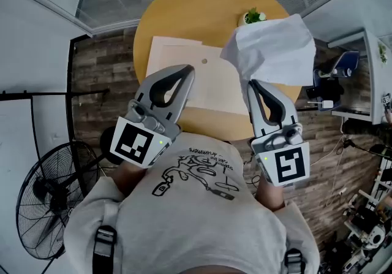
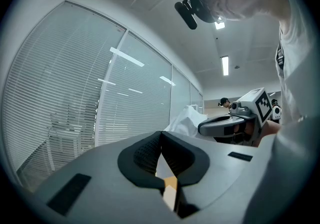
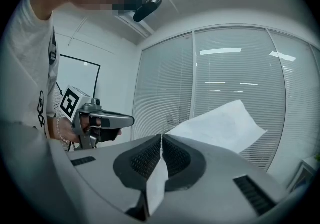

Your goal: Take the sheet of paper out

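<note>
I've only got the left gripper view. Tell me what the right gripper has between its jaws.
Observer: The right gripper is shut on a white sheet of paper, pinched at one edge.
Operator: Say where that sheet is relative to the table.
Observer: In the head view it is held up above the round wooden table, over the right end of a cream envelope that lies flat there.
Operator: Report where my left gripper sits.
Observer: The left gripper has its tip on the envelope's left part, with its jaws shut on a thin cream layer of it.
</note>
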